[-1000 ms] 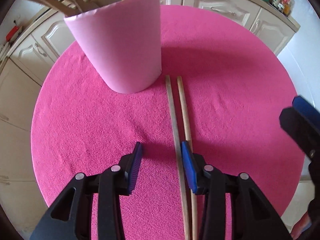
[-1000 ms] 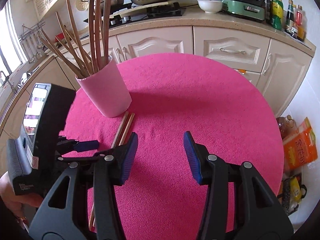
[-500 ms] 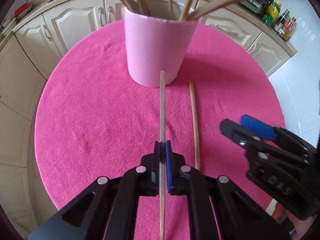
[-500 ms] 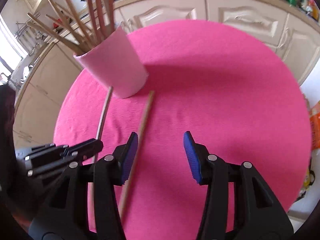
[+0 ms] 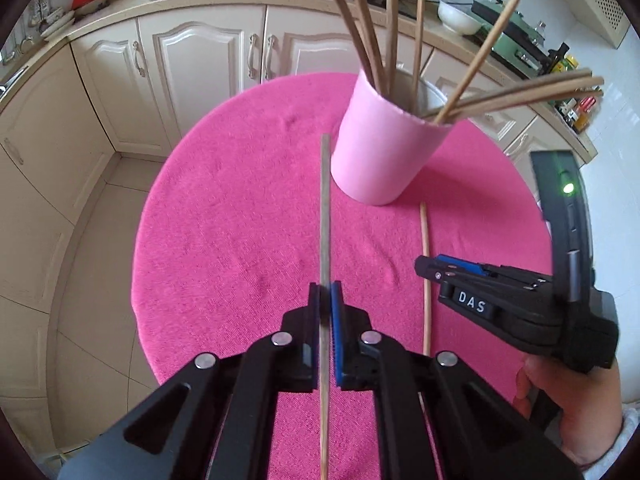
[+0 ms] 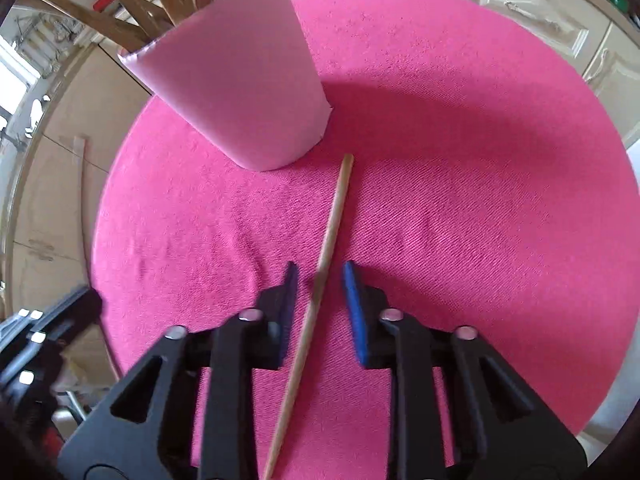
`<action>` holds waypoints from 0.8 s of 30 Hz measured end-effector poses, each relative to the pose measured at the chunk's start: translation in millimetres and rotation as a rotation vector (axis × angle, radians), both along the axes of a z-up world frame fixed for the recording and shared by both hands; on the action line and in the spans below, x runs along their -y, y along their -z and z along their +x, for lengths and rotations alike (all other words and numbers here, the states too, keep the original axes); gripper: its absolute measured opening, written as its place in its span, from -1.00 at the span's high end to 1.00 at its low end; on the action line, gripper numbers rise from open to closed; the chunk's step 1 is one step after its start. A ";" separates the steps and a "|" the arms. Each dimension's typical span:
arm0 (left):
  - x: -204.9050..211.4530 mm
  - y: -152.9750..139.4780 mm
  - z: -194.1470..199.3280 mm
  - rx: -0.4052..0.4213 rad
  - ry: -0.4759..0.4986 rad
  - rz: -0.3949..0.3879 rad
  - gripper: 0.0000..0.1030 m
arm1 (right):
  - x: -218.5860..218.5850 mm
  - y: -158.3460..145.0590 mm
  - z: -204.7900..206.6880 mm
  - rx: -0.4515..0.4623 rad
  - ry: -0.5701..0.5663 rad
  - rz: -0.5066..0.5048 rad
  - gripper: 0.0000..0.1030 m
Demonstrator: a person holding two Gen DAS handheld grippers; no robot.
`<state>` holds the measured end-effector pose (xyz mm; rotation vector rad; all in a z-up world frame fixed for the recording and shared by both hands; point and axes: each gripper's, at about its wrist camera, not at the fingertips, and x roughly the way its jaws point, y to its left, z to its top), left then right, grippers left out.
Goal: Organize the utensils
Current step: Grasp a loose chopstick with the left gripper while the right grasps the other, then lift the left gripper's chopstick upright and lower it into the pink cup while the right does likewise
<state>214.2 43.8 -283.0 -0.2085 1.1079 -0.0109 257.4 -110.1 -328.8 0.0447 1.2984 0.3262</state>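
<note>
Straight ahead of the left gripper [image 5: 325, 300], in its own wrist view, one wooden chopstick [image 5: 325, 216] runs lengthwise between the blue pads, and the jaws are clamped tight on it. Its far tip stands above the pink tablecloth [image 5: 224, 240], just left of the pink cup [image 5: 384, 152]. That cup sits ahead and slightly to the right of the jaws, upright on the cloth, with several more chopsticks [image 5: 416, 40] fanning out of its mouth. A second chopstick [image 5: 425, 280] lies flat on the cloth to the right of the clamped one, its far end near the foot of the cup. Further right, the right gripper [image 5: 428, 270] reaches in from the side, nose against that lying stick, held by a hand [image 5: 572, 412] at the lower right edge. Cream cabinets [image 5: 200, 68] curve behind the table.

Between the fingers of the right gripper [image 6: 318, 276], in the right wrist view, the second chopstick [image 6: 324, 264] lies on the pink tablecloth [image 6: 460, 200], running from below the jaws up toward the pink cup [image 6: 236, 92]. The jaws are closing around it, yet a gap shows on each side and neither pad presses the wood. Ahead and to the left stands the cup, the stick's far tip just beside its base, apart from it. Brown sticks [image 6: 120, 20] rise from its rim at the upper left. At the lower left edge part of the left gripper [image 6: 60, 320] shows, blurred
</note>
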 end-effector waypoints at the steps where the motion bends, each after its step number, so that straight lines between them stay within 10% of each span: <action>1: -1.5 -2.2 0.0 0.009 -0.003 0.001 0.89 | -0.9 0.3 0.8 0.002 -0.008 -0.010 0.79; 11: 5.7 -41.7 -10.2 0.150 0.004 0.051 0.89 | 17.7 -20.9 -7.6 0.070 0.027 0.074 0.88; 24: 22.3 -106.2 -30.2 0.358 0.031 0.057 0.89 | 67.2 -126.7 -50.3 0.381 0.149 0.332 0.88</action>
